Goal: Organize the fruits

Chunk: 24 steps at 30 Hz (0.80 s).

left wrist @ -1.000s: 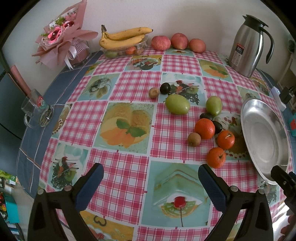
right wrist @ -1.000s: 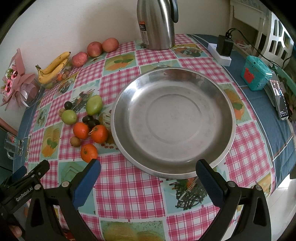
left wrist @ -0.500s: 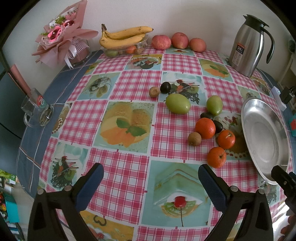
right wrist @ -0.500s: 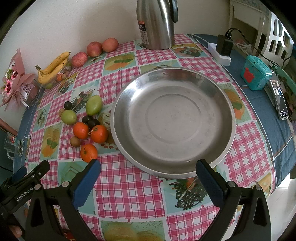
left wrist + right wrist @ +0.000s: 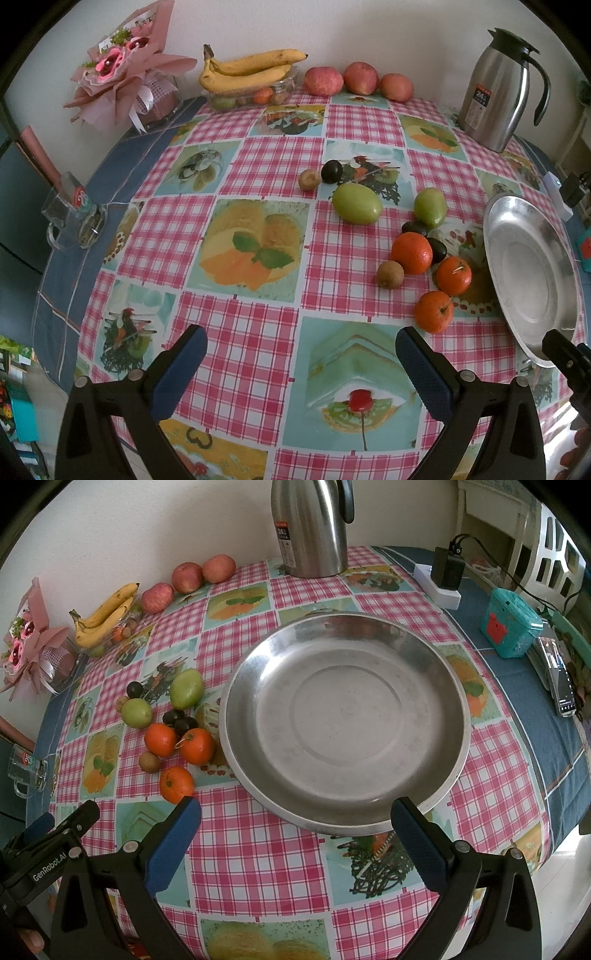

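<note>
Both the left hand-held gripper and right hand-held gripper are held wide open and empty above the surface; small loose fruits are clustered just beside the empty round steel dish, presumably for loading.

The left wrist camera looks from the table's near edge across the checked tablecloth toward the back wall, fairly high. The right wrist camera sits further right, tilted down, close over the steel plate. Both views share the oranges, the plate and the thermos jug; each seems to catch the other gripper at its frame edge.
</note>
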Motion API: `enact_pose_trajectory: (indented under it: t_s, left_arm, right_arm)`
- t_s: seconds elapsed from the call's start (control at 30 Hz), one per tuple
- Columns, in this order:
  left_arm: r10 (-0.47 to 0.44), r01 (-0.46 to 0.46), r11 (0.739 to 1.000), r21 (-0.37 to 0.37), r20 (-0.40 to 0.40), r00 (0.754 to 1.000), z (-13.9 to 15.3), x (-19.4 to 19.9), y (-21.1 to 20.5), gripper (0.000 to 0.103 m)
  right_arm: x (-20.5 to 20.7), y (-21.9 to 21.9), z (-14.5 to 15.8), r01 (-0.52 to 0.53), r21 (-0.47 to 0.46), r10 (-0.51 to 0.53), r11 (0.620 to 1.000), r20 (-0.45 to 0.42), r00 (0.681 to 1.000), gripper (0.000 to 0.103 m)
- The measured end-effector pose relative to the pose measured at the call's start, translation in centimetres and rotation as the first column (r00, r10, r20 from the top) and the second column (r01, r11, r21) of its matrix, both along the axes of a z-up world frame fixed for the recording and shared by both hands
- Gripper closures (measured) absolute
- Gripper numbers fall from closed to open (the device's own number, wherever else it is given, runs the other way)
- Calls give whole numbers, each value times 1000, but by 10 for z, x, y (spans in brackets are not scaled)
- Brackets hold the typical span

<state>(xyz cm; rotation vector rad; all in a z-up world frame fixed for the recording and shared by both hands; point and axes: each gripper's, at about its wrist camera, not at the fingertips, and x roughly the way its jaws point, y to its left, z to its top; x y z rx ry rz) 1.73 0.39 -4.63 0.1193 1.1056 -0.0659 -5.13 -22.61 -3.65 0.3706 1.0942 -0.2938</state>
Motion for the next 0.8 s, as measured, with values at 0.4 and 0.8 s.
enact_pose_trajectory:
  t_s: [0.4, 0.8]
  left_arm:
    - [30, -29, 999, -24, 10, 1000, 29, 15, 6, 0]
    - [124, -135, 977, -167, -74, 990, 34, 57, 15, 0]
  right_arm:
    - [7, 8, 15, -13, 74, 10, 997, 36, 999, 1]
    - [57, 52, 9, -71, 77, 79, 994, -107, 991, 1]
